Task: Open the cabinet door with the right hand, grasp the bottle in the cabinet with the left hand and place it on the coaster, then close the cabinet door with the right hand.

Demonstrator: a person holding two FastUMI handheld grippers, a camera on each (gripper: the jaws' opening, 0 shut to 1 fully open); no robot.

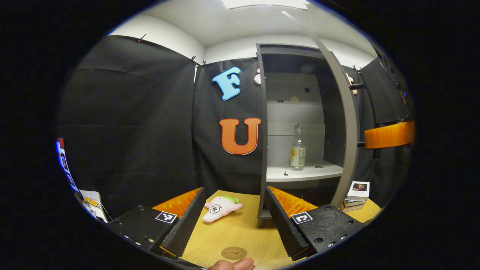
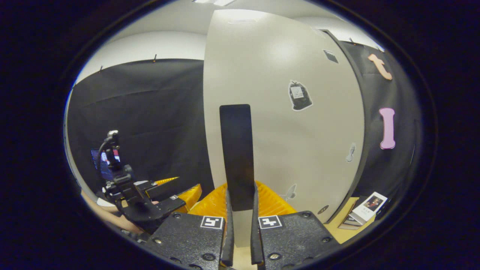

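The grey cabinet [image 1: 262,123] stands open, its door [image 1: 348,123] swung out edge-on to the right. A clear bottle [image 1: 298,148] with a pale label stands upright on the white shelf [image 1: 311,171] inside. My left gripper [image 1: 232,221] is open, low over the wooden table, well short of the bottle. A round brown coaster [image 1: 234,253] lies on the table between its fingers. In the right gripper view, my right gripper [image 2: 240,221] is shut on the door's black vertical handle [image 2: 236,157], with the pale door face [image 2: 292,150] right behind it. The left gripper [image 2: 138,204] shows lower left.
A pink plush toy [image 1: 221,207] lies on the table in front of the cabinet's left wall. A small box with a picture [image 1: 358,194] sits at the table's right end, past the door [image 2: 369,210]. A fingertip [image 1: 232,265] shows at the bottom edge.
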